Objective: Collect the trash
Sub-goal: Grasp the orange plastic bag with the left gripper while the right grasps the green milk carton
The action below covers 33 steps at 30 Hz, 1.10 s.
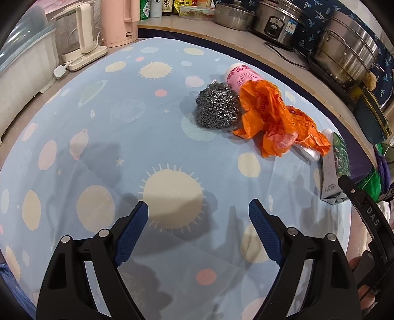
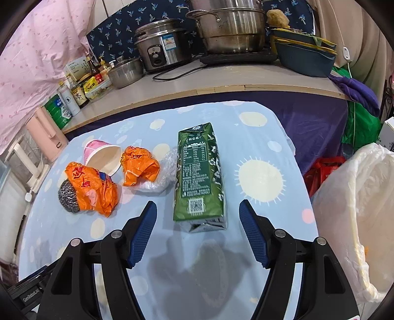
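**Right wrist view: one carton between spread fingers, trash strewn on the desk**

Right wrist view counts one green milk carton (image 2: pixel 199 179), one pink paper cup (image 2: pixel 103 156) on its side, one steel wool scrubber (image 2: pixel 67 195), two crumpled orange plastic bags (image 2: pixel 94 187) (image 2: pixel 139 166) and one wad of clear plastic wrap (image 2: pixel 163 176). One white-lined trash bin (image 2: pixel 354 221) stands off the desk at 3 o'clock.

The right gripper (image 2: pixel 198 208) has its blue fingers (image 2: pixel 145 229) spread wide, gripping nothing. The carton lies flat, its bottom end reaching into the gap between the fingertips without touching either pad, its long side running toward 12 o'clock. The scrubber and the nearer orange bag touch each other at 9 o'clock of the fingers; the cup, the second bag and the clear wrap lie at 10 to 11 o'clock, the wrap just beside the carton.

From the left wrist, the left gripper (image 1: pixel 198 208) is likewise wide apart and empty, over bare cloth. The scrubber (image 1: pixel 218 105), the cup (image 1: pixel 242 76) and an orange bag (image 1: pixel 275 115) cluster at 1 o'clock, well apart from its fingers (image 1: pixel 131 236); the carton (image 1: pixel 335 169) sits at 3 o'clock near the desk's edge.

The desk (image 2: pixel 283 221) wears a light blue cloth printed with suns and dots. Behind it, at 12 o'clock, a counter carries one rice cooker (image 2: pixel 162 45), steel pots, sauce bottles and stacked blue basins; a pink kettle (image 1: pixel 118 22) and a pink curtain sit toward 10 o'clock.
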### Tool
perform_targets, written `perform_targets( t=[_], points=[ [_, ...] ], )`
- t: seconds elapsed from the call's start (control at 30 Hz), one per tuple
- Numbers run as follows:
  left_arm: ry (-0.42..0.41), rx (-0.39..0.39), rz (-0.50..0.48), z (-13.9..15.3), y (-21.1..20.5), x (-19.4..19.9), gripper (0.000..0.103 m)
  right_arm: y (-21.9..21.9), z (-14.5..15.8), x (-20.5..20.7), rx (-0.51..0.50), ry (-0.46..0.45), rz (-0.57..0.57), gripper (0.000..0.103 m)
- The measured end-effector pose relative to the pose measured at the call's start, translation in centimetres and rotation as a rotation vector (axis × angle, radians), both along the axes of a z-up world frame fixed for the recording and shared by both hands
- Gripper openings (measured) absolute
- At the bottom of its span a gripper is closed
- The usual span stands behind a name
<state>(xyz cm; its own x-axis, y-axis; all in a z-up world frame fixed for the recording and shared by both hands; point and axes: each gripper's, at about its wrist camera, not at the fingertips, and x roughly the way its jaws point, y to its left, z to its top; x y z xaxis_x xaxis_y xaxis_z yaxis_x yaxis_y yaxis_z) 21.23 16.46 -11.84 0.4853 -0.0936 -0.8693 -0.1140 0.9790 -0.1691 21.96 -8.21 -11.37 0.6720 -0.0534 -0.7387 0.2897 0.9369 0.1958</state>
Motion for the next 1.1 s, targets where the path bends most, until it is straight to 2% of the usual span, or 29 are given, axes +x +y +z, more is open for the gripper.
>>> perform_targets(
  t=[0.33,0.4,0.47,0.73,0.97,1.03,1.07,1.1],
  points=[
    [0.004,-0.018,-0.007,-0.3,-0.6,1.7,0.082,-0.1,-1.2,2.4,-0.005,0.022,-0.003,0.067],
    [-0.006,-0.017,-0.014,0.0,-1.2,2.1,0.082,-0.4,-1.5,2.5,0.0,0.027,-0.005,0.062],
    [-0.015,-0.016,-0.021,0.3,-1.8,2.6,0.082,-0.6,-1.7,2.6,0.003,0.037,-0.005,0.05],
    [-0.044,-0.03,-0.037,1.3,-4.1,4.9,0.083,-1.0,-1.5,1.4,0.021,0.015,0.0,0.049],
    [-0.077,-0.019,-0.032,1.5,-6.3,7.8,0.087,-1.1,-1.2,0.6,0.042,0.002,0.009,0.049],
    [-0.076,-0.018,-0.022,1.0,-6.6,8.7,0.087,-1.1,-1.3,0.5,0.047,0.002,0.011,0.049],
    [-0.076,-0.02,-0.021,0.9,-6.6,9.0,0.083,-1.2,-1.3,0.5,0.05,0.003,0.012,0.049],
    [-0.069,-0.018,-0.021,0.6,-6.7,9.4,0.075,-1.2,-1.4,0.5,0.053,0.004,0.012,0.049]
  ],
)
